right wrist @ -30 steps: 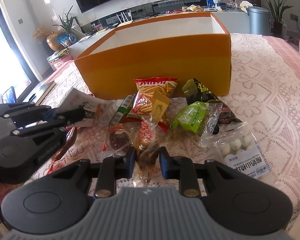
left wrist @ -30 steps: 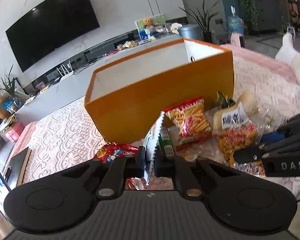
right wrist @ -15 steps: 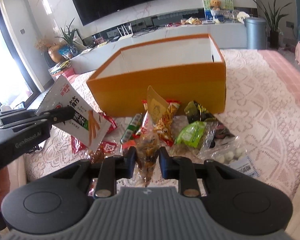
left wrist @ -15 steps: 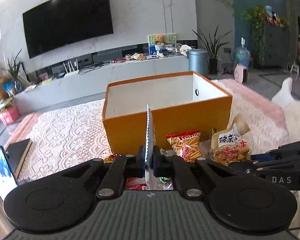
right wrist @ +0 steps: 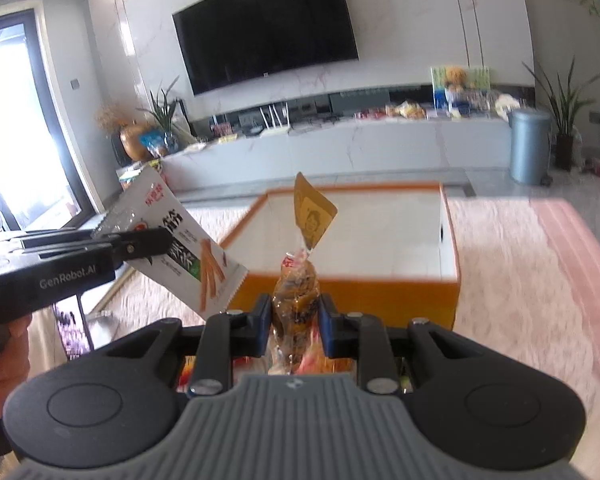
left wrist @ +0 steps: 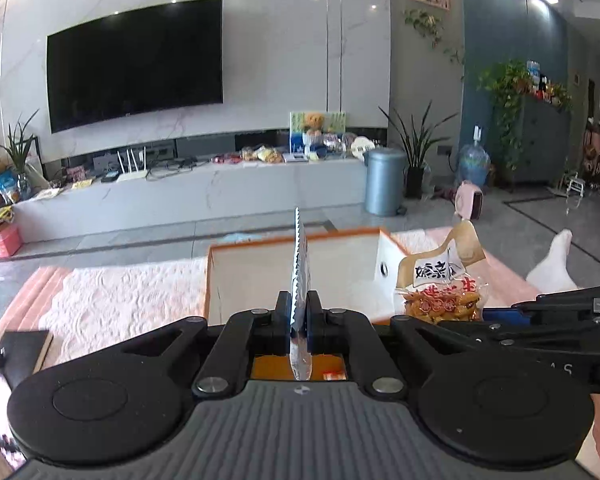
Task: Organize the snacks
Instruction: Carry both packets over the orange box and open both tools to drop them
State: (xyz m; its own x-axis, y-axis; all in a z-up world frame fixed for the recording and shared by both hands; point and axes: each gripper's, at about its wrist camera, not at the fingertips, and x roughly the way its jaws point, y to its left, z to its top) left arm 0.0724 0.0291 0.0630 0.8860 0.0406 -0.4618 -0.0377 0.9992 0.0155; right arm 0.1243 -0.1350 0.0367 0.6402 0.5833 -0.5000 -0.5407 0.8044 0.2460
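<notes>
My left gripper (left wrist: 299, 312) is shut on a flat white snack packet (left wrist: 300, 264), seen edge-on; in the right wrist view the same packet (right wrist: 180, 248) shows orange sticks and hangs from the left gripper (right wrist: 156, 242). My right gripper (right wrist: 295, 312) is shut on a clear bag of brown snacks (right wrist: 296, 292) with a tan header card; in the left wrist view the bag (left wrist: 440, 284) is at the right. Both are held above the near side of the open orange box (right wrist: 380, 296), which also shows in the left wrist view (left wrist: 236, 276). The box interior looks white and bare.
The box stands on a pink lace cloth (right wrist: 520, 280). A few snack packets (right wrist: 336, 364) peek out below the right gripper. A dark book or tablet (left wrist: 24, 350) lies at the left edge. A TV wall and low cabinet are beyond.
Both grippers have risen with their packets from the snack pile and tilted up toward the box. The pile has dropped out of sight below.
</notes>
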